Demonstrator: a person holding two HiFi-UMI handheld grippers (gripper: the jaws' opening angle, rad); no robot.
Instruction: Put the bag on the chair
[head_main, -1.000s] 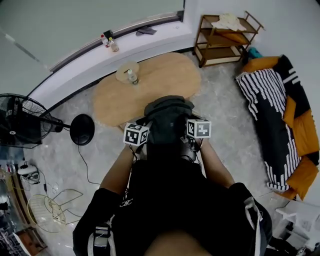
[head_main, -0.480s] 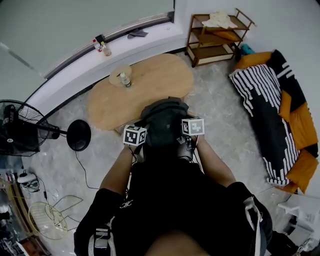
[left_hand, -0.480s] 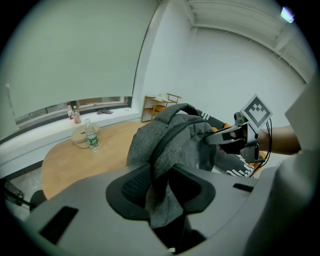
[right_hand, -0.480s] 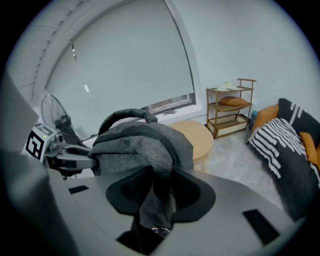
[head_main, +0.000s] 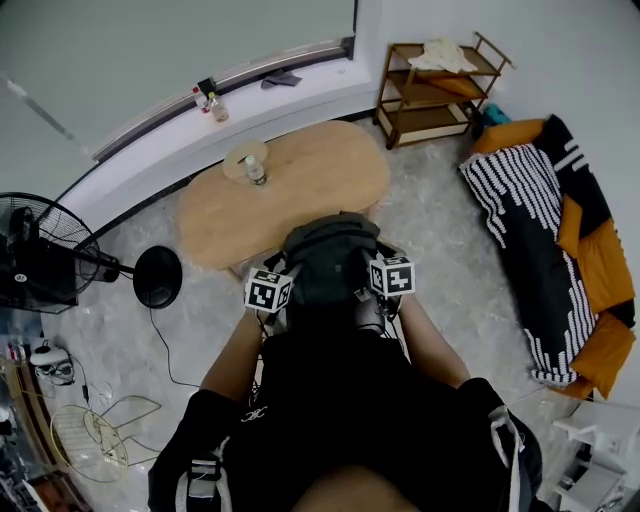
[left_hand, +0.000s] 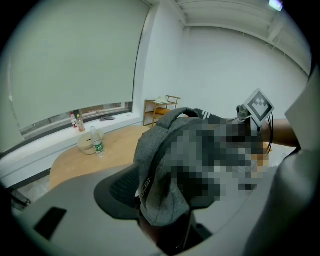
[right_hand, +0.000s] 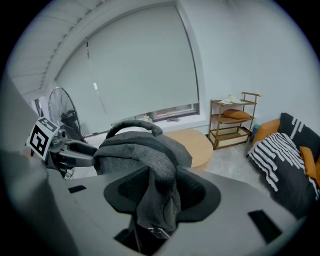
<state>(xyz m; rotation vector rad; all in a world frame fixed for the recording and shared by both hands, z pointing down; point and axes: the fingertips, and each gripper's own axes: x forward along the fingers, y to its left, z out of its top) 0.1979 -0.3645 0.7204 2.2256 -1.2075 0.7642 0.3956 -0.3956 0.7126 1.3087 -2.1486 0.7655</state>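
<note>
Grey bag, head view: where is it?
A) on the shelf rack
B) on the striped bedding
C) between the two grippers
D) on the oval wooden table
C: the grey bag sits between the left gripper and the right gripper, whose jaws are opening with its fabric between them.

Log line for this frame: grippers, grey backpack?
dark grey fabric backpack: between grippers | left gripper: jaws opening, backpack fabric between | right gripper: jaws opening, backpack fabric between

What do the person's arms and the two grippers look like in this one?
The left gripper and right gripper are dark bodies, each topped by a white cube with black square markers; their jaws are broad and grey. The person wears a black short-sleeved top.
</note>
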